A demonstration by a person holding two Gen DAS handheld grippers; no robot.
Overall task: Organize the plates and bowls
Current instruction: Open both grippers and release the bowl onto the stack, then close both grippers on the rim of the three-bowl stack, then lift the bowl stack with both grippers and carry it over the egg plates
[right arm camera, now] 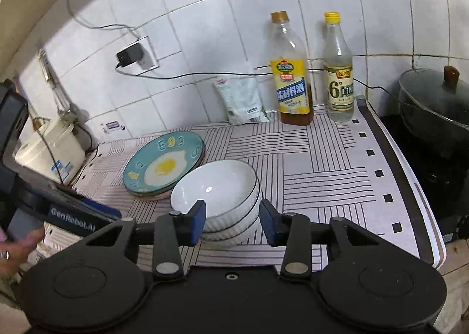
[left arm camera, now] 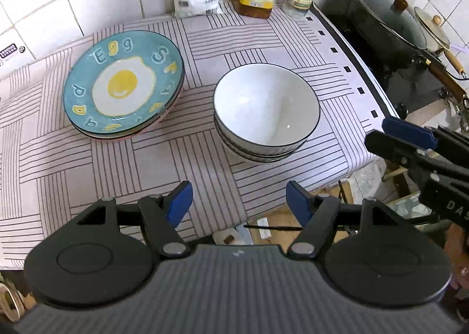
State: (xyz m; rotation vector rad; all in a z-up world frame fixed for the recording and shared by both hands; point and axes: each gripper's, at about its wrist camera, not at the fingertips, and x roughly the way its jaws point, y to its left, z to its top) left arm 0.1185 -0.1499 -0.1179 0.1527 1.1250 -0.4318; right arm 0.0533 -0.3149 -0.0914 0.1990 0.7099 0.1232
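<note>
A stack of plates, the top one teal with a fried-egg picture [left arm camera: 123, 85], sits on the striped tablecloth [left arm camera: 205, 164]; it also shows in the right wrist view [right arm camera: 164, 167]. To its right stands a stack of white black-rimmed bowls [left arm camera: 265, 111], also in the right wrist view [right arm camera: 217, 196]. My left gripper [left arm camera: 239, 206] is open and empty, above the table's near edge, short of both stacks. My right gripper [right arm camera: 231, 221] is open and empty, just in front of the bowl stack; it shows at the right in the left wrist view [left arm camera: 410, 134].
An oil bottle [right arm camera: 291, 76], a vinegar bottle [right arm camera: 338, 76] and a white bag [right arm camera: 243, 99] stand against the tiled wall. A lidded black pot [right arm camera: 433, 102] sits on the stove at right. A white rice cooker [right arm camera: 49, 149] stands at left.
</note>
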